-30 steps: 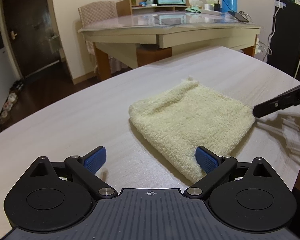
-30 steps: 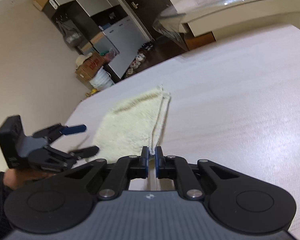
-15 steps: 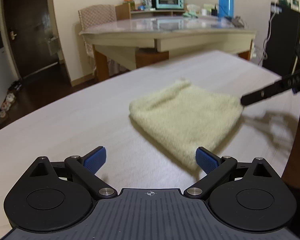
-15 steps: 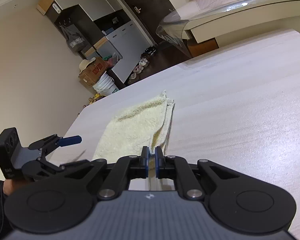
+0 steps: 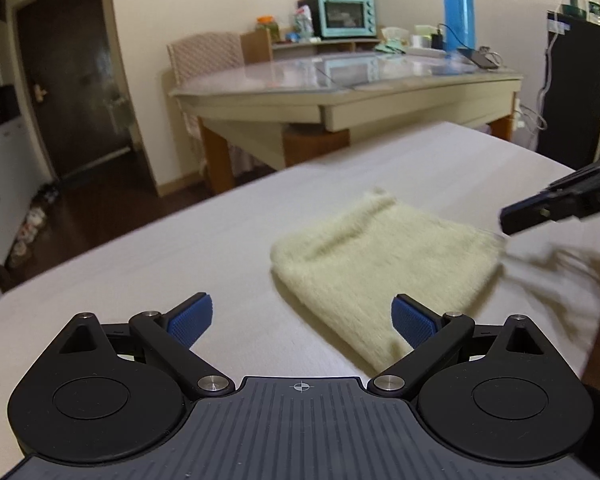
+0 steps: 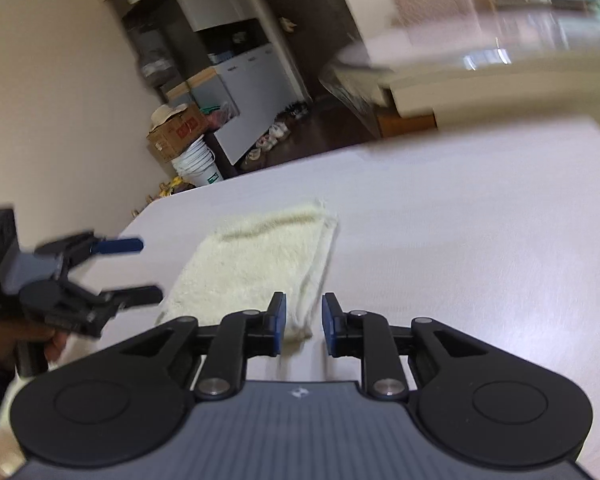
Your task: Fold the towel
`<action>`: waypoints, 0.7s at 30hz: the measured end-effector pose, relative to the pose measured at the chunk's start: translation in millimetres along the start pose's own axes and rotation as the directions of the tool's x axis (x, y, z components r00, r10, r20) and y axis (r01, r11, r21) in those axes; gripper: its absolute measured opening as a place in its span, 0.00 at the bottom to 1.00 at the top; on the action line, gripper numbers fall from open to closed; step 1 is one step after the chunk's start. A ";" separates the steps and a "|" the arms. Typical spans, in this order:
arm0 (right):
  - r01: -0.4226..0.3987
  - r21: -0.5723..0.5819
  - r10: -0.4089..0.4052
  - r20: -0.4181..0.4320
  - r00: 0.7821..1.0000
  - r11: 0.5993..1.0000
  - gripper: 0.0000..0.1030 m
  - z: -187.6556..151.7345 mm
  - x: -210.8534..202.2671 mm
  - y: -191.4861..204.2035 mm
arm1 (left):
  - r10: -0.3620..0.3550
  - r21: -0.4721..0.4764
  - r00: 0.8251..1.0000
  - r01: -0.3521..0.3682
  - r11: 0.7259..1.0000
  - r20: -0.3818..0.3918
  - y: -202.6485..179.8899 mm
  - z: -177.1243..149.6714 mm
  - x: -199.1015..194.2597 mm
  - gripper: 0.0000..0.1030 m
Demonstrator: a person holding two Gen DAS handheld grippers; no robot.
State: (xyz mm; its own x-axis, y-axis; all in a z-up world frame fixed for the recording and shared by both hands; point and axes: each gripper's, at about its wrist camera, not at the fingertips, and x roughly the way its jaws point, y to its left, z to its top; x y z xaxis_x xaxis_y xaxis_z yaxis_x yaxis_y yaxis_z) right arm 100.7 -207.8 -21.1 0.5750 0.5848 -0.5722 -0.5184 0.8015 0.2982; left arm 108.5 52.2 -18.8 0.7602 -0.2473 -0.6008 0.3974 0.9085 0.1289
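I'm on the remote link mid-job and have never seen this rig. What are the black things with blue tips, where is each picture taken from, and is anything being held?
There is no robot arm: a person holds one hand-held gripper in each hand, each with a camera looking along its two blue-padded fingers. One picture looks out from the left gripper, whose jaws are wide open and empty. The other looks out from the right gripper; its jaws have just been opening, and the corner of the towel lies between the pads, no longer pinched. The cream towel lies folded on the pale table. Each gripper also appears at the edge of the other's picture. Nothing is held.
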 end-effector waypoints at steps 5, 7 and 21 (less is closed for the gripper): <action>0.014 -0.251 -0.026 -0.045 0.999 0.968 0.12 -3.6 22.0 32.3 | 0.046 0.030 0.998 -0.045 0.999 -0.033 -1.3 -1.9 16.6 0.96; 0.021 -0.290 -0.038 -0.053 0.998 0.957 0.12 -6.2 27.9 36.2 | 0.043 0.017 0.998 -0.042 0.999 -0.048 0.5 -5.6 20.2 0.97; -0.023 -0.292 0.009 -0.047 0.999 0.956 0.14 34.8 37.9 25.7 | 0.060 -0.054 0.998 -0.061 0.997 -0.021 33.5 23.7 36.3 0.96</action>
State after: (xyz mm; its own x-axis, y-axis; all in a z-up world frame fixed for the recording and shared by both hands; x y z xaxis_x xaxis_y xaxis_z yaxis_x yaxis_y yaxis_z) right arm 131.2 -160.7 -8.5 0.5397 0.5857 -0.6048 -0.6936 0.7164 0.0748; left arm 161.6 65.8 -17.6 0.7714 -0.1854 -0.6087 0.3220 0.9388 0.1222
